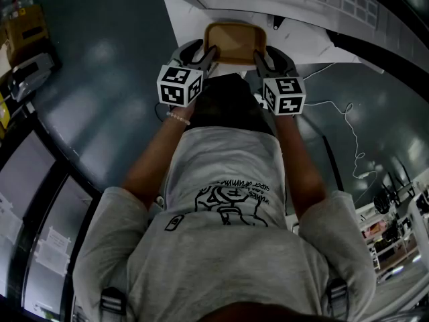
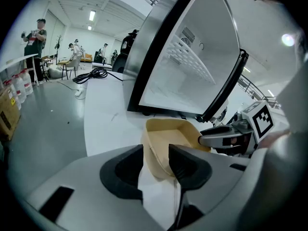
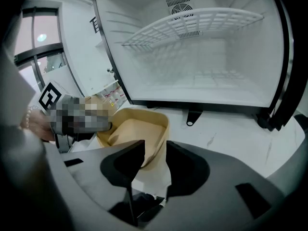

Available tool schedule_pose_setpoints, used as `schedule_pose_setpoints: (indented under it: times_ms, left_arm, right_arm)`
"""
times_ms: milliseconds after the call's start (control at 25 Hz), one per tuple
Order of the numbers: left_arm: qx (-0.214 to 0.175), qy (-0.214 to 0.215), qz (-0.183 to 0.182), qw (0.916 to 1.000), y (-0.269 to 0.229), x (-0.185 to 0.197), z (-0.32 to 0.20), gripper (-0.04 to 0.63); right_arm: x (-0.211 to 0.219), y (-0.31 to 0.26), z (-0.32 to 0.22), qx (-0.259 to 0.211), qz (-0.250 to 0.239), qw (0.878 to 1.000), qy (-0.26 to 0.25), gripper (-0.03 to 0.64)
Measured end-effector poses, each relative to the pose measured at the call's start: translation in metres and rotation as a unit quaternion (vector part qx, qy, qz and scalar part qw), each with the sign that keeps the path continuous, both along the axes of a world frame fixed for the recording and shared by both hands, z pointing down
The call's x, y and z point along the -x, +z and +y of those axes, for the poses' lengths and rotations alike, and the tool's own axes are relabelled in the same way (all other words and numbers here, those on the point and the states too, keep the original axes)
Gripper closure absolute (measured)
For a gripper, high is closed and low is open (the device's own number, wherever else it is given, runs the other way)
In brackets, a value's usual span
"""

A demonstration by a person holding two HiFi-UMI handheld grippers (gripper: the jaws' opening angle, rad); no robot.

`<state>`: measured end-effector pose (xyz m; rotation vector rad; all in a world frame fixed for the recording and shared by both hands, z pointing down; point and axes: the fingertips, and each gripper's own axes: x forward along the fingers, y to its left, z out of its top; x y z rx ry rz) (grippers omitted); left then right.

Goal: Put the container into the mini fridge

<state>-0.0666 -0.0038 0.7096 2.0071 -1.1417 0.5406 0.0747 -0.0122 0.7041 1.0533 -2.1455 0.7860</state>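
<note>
A tan, open-topped container (image 1: 234, 42) hangs between my two grippers over the white table (image 1: 312, 45), just in front of the open mini fridge (image 3: 202, 57). My left gripper (image 1: 208, 58) grips the container's left wall, one jaw inside and one outside. In the left gripper view that wall (image 2: 156, 146) sits between the black jaws of the left gripper (image 2: 156, 154). My right gripper (image 1: 260, 59) clamps the opposite wall the same way. In the right gripper view the container (image 3: 139, 131) runs into the right gripper (image 3: 154, 154). The container looks empty. The fridge has a white interior and one wire shelf (image 3: 192, 25).
The fridge door (image 2: 226, 85) stands open at the right of the left gripper view. A black cable (image 2: 96, 73) lies further along the table. Several people (image 2: 36, 32) stand far off in the hall. A thin white cord (image 1: 348, 119) trails across the grey floor.
</note>
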Motion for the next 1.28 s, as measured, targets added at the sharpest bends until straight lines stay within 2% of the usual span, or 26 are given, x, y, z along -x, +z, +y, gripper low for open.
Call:
schedule_pose_setpoints:
  times_ms: [560, 1280]
  left_arm:
    - [0.003, 0.002, 0.002, 1.0000, 0.000, -0.004, 0.001, 0.457]
    - [-0.006, 0.006, 0.008, 0.9999, -0.024, -0.010, -0.002, 0.457]
  right_arm:
    - [0.005, 0.000, 0.001, 0.004, -0.003, 1.000, 0.001, 0.479]
    - [0.003, -0.026, -0.004, -0.014, -0.013, 1.000, 0.014, 0.479]
